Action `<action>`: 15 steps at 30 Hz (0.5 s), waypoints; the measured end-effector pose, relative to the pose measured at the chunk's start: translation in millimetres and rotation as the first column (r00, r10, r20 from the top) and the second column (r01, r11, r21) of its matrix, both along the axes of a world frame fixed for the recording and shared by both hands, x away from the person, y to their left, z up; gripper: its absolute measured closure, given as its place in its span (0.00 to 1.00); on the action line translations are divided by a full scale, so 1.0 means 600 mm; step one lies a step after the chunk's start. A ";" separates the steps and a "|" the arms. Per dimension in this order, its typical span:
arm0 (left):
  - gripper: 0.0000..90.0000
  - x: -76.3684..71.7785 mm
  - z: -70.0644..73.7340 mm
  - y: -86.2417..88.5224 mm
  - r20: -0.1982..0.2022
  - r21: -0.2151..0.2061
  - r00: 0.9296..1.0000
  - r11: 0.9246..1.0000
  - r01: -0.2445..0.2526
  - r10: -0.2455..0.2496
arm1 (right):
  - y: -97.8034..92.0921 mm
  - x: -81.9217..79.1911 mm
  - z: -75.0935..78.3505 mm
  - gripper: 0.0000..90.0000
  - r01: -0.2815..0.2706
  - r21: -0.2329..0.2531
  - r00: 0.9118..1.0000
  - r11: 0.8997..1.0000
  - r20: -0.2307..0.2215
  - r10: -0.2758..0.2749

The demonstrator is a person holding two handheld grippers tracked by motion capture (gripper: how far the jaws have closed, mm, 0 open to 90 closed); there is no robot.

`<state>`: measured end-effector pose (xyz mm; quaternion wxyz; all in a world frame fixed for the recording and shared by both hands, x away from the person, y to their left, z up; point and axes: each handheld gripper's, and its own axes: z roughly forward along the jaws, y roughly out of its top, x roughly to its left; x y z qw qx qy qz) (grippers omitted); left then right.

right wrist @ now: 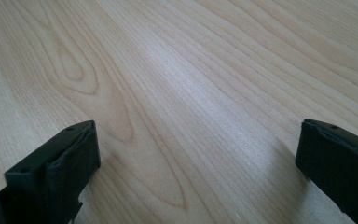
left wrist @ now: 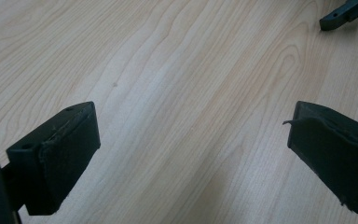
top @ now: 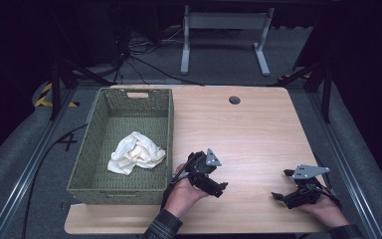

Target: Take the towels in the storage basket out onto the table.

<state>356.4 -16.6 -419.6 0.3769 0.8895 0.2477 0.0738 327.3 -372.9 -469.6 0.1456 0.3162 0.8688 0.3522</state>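
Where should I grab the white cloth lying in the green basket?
Pinch the raised crumpled fold at the middle of the white cloth, coming straight down from above: the green basket walls block any sideways approach. The open left gripper is nearest.

We count one green woven basket (top: 104, 169) on one wooden table (top: 248, 129). In the basket lies one crumpled white cloth (top: 135, 153). We see two hand-held grippers, the left gripper (top: 218, 189) and the right gripper (top: 280, 185), and each shows two black jaws set wide apart.
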 end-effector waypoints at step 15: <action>0.03 0.006 0.039 0.004 0.001 -0.025 1.000 0.999 0.026 -0.026 | 0.000 0.000 0.000 0.00 0.000 0.000 1.000 1.000 0.000 0.000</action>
